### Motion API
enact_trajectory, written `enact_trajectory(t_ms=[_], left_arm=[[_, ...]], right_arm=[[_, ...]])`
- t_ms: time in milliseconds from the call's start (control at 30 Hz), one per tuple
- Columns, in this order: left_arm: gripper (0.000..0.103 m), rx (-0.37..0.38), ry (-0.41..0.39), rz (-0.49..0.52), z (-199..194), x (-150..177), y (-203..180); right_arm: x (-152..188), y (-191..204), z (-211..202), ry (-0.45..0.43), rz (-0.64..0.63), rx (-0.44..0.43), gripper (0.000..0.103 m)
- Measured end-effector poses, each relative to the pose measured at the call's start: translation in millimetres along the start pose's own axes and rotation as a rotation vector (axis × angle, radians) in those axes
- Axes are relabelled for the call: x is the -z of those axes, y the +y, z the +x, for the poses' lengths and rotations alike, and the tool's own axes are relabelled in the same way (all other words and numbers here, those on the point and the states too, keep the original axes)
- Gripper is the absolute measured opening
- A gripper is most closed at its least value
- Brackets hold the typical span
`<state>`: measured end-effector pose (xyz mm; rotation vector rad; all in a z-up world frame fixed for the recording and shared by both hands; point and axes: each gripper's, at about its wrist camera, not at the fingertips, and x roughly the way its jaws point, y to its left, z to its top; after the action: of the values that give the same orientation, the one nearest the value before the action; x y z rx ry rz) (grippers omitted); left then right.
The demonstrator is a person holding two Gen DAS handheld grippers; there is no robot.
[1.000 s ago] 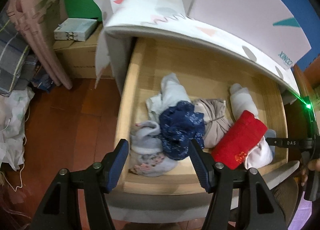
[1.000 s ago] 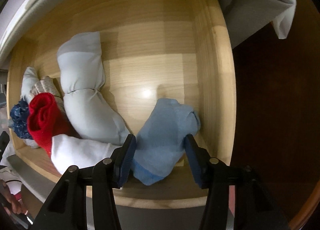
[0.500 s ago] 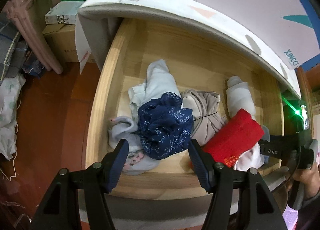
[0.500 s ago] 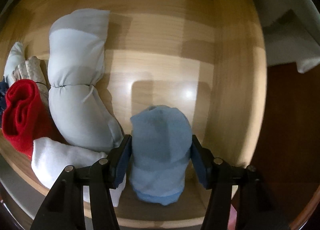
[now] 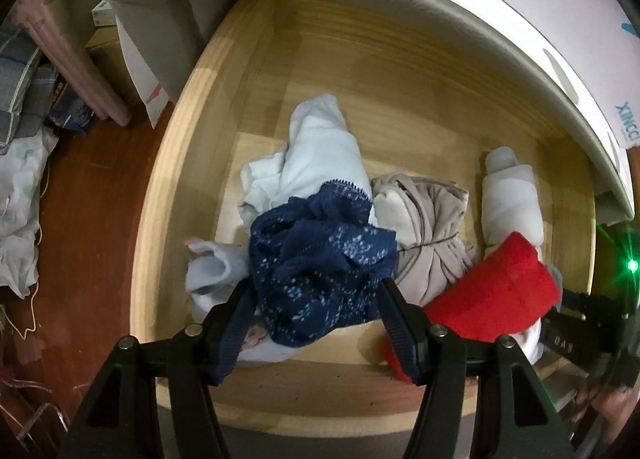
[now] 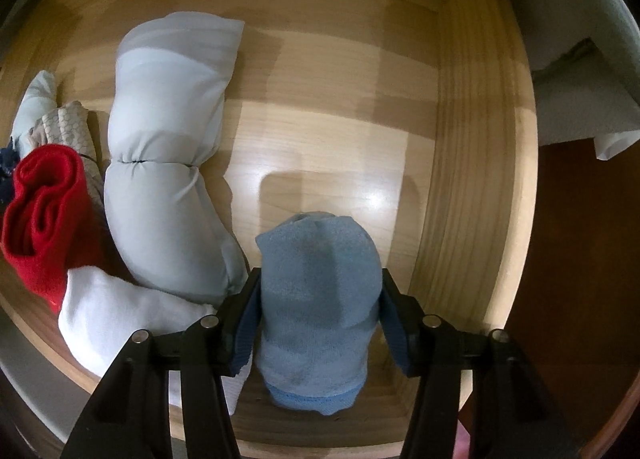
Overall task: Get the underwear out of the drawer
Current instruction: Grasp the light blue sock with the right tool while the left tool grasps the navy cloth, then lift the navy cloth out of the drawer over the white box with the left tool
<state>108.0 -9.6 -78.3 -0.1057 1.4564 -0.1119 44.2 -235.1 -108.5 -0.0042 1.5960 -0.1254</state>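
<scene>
Both grippers (image 5: 314,323) (image 6: 318,319) have lowered onto underwear bundles

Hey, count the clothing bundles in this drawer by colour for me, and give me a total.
Navy bundle: 1
Red bundle: 1
Beige bundle: 1
Light blue bundle: 1
Pale white or grey bundles: 4
Total: 8

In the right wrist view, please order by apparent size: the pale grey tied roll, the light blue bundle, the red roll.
1. Pale grey tied fabric roll, largest.
2. Light blue knit bundle; it sits nearest the camera between the claw fingers, so its true rank is unsure.
3. Red rolled cloth, smallest, partly cut off at the left edge.
</scene>
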Motion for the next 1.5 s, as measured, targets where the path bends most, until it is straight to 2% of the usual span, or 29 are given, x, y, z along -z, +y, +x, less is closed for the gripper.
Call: enact_trajectory(t_ms=[233,300,333,467,700,1033,1267,1500], left_arm=[[0.063,-0.014,-0.038,0.003,1,-5,-6],[0.044,-0.031,-0.051,0.022,0,-3,-9],[0.029,-0.045,-0.051,0.030,0,-2,-10],[0.023,-0.037,-0.053,0.044,-4,0,-8],[0.020,-0.004,-0.064,0.048,-15,6,-4],[0.020,0.012,-0.123,0.083,-50,6,0],[0.020,0.000,-0.155,0.080,-63,6,4],[0.020,-0.013,-0.195,0.105,-85,7,2]], right_arm=[[15,-14,-8,-0.008,-0.001,-0.003,0.051],[16,-13,-9,-0.010,0.002,-0.004,0.051],[15,-14,-8,-0.012,0.002,-0.006,0.051],[19,-12,-8,-0.024,0.012,-0.030,0.044],[30,-14,-17,-0.073,0.034,-0.069,0.037],[51,-11,-35,-0.165,0.053,-0.079,0.036],[58,2,-47,-0.169,0.053,-0.060,0.036],[50,2,-35,-0.165,0.051,-0.056,0.036]])
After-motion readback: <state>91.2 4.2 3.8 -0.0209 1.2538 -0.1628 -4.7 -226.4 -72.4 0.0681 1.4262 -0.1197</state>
